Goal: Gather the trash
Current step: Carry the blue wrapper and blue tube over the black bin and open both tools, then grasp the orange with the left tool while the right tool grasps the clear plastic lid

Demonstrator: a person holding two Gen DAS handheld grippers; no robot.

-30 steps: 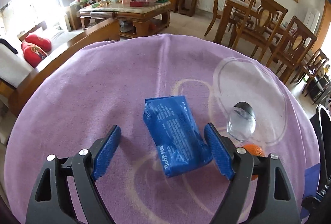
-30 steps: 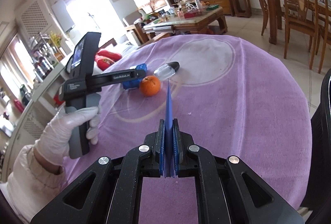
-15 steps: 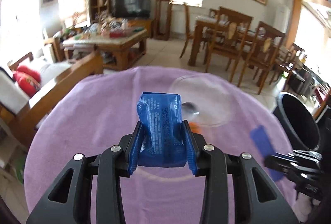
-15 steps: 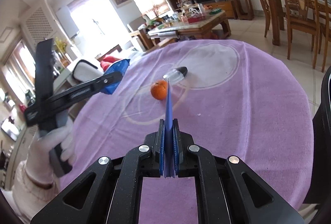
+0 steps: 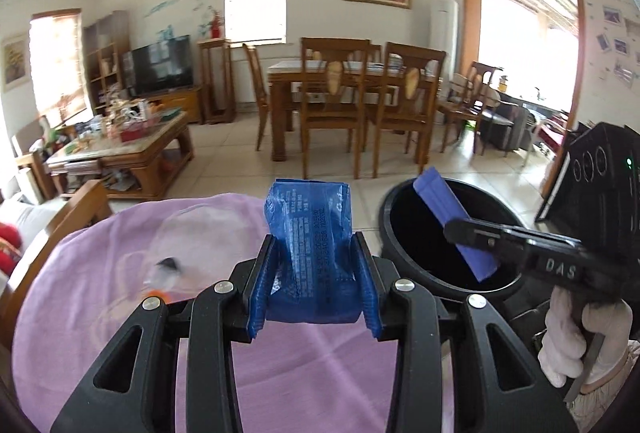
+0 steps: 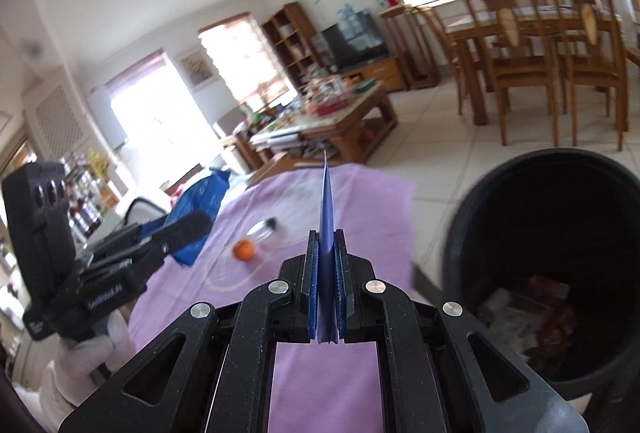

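Observation:
My left gripper [image 5: 312, 285] is shut on a blue plastic packet [image 5: 310, 245] and holds it up above the purple tablecloth [image 5: 100, 273]. The packet also shows in the right wrist view [image 6: 200, 209]. My right gripper [image 6: 327, 297] is shut on a thin blue card [image 6: 328, 217], seen edge-on. In the left wrist view that card [image 5: 452, 221] hangs over the mouth of the black trash bin [image 5: 390, 229]. The bin [image 6: 456, 241] stands beside the table at the right and holds some trash at its bottom.
An orange [image 6: 245, 249] and a clear bottle with a black cap [image 6: 266, 229] lie on the tablecloth. Beyond the table are a wooden dining table with chairs [image 5: 352, 93], a cluttered coffee table [image 5: 120, 149] and tiled floor.
My left gripper closed on the blue packet and lifted it off the cloth toward the bin. My right gripper carried the blue card to the right, over the bin's mouth.

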